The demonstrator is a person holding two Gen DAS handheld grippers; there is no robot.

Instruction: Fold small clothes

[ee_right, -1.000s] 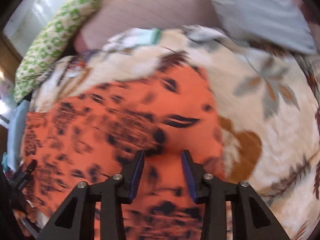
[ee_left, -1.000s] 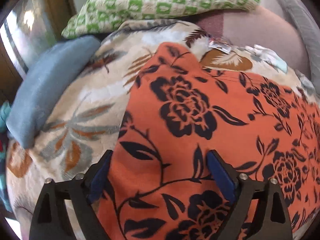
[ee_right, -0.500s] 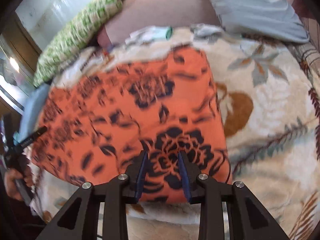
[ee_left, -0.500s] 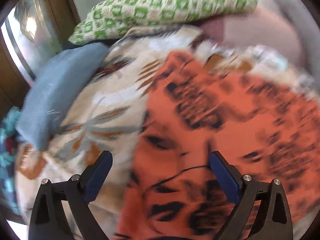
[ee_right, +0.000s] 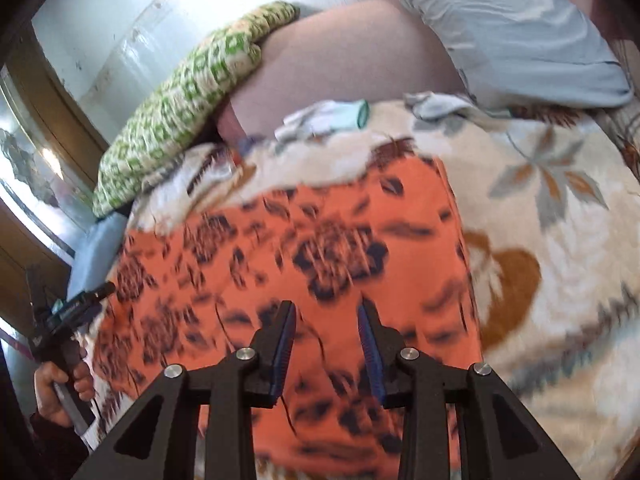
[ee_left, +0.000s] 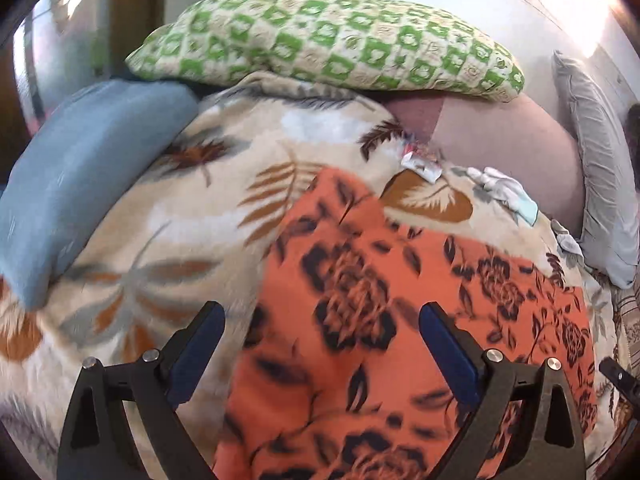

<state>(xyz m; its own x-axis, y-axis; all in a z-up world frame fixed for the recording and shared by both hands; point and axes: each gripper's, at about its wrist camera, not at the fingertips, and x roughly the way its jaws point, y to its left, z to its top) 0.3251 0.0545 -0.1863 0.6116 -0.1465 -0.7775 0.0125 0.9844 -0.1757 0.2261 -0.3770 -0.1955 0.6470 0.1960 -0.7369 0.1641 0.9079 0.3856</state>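
Orange cloth [ee_left: 420, 320] with black flowers lies spread flat on a leaf-print blanket [ee_left: 180, 220] covering the bed. Left tool [ee_left: 320, 336] hangs above the cloth's left edge, jaws spread wide, nothing pinched. Right tool [ee_right: 326, 328] hangs over the cloth's near part, jaws partly apart (narrower gap), clear of the fabric. Green checked pillow [ee_left: 328, 40] and blue pillow [ee_left: 80, 168] sit at the bed's far side.

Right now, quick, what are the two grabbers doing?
Left gripper: open wide, holding nothing, above the orange floral cloth.
Right gripper: open, nothing between its jaws, above the same cloth.
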